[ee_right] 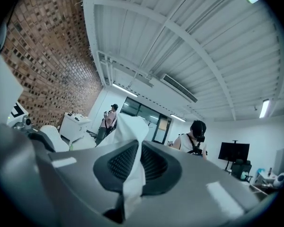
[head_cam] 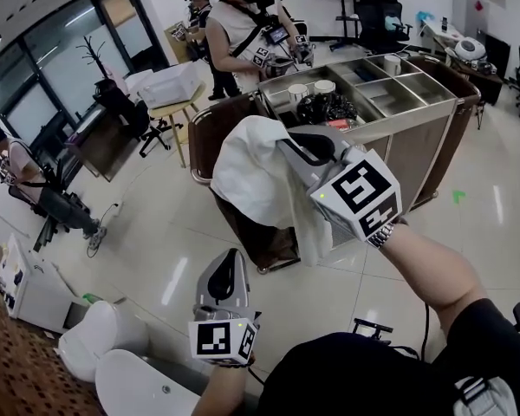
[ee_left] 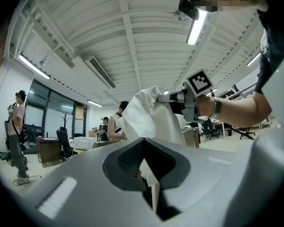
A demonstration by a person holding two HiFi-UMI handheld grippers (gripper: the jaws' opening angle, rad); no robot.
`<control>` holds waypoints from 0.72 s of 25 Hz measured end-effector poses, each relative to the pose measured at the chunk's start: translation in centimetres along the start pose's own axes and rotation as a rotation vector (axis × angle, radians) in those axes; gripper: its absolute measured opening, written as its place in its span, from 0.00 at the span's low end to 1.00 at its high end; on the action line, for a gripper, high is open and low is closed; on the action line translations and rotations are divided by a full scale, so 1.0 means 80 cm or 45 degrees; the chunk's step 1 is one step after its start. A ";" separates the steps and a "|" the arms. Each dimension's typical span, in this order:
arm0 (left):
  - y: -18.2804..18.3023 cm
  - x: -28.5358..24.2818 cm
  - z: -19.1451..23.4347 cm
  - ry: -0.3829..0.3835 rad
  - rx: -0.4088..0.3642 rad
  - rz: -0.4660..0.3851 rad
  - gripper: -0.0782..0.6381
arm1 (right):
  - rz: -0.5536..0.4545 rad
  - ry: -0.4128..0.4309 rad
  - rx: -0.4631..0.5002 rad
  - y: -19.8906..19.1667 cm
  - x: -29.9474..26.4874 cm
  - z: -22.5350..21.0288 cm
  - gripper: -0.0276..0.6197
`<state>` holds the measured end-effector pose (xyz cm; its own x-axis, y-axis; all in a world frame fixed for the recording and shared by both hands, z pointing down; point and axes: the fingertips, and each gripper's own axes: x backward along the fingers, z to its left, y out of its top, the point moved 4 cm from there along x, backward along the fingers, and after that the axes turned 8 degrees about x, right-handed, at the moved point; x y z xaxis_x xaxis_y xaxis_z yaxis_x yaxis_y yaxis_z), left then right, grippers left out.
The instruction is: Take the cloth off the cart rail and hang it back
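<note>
- The cloth [head_cam: 251, 180] is white and soft. It is all bunched and wrinkly, and it droops in one long fold.
- It is up in the air in front of the near end of the cart [head_cam: 433, 115], hanging from its top edge.
- The right gripper [head_cam: 288, 148] holds that top edge. Its jaws are pinching the cloth tight, and in the right gripper view a tuft of it pokes up from between them.
- The left gripper [head_cam: 232, 256] is lower down and well apart from the cloth. Its jaws are pressed together and hold nothing.
- The cloth hides part of the cart's near end, so I cannot tell if it touches the cart there.
- A thin white sliver shows low in the slit between the left jaws (too small to tell what it is).
- The arm behind the right gripper is cut off at the bottom edge of the head view.
- Only the head view shows the top of the cart, with its cups [head_cam: 297, 91] and metal trays [head_cam: 390, 94].
- The left gripper view shows the cloth and the right gripper from the side, with a watch [ee_left: 217, 107] on the wrist.
- The right gripper view looks the other way, at a brick wall [ee_right: 47, 56] and a person [ee_right: 195, 136] in a headset.
</note>
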<state>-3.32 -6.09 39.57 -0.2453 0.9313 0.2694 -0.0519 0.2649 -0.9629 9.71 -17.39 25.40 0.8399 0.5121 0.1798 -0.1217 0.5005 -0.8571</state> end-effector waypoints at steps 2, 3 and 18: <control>-0.011 -0.007 -0.019 0.004 -0.011 -0.010 0.11 | -0.013 0.005 -0.009 0.000 0.001 -0.017 0.06; -0.016 -0.012 -0.029 0.005 -0.016 -0.013 0.11 | -0.019 0.012 -0.015 0.001 0.001 -0.027 0.06; 0.037 -0.099 0.004 -0.030 -0.061 -0.074 0.11 | -0.047 0.041 -0.110 0.069 -0.106 -0.101 0.06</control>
<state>-1.84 -12.78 34.58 -0.2662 0.9079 0.3237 -0.0205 0.3304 -0.9436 6.15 -24.61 15.21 0.8597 0.4711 0.1977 -0.0454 0.4558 -0.8889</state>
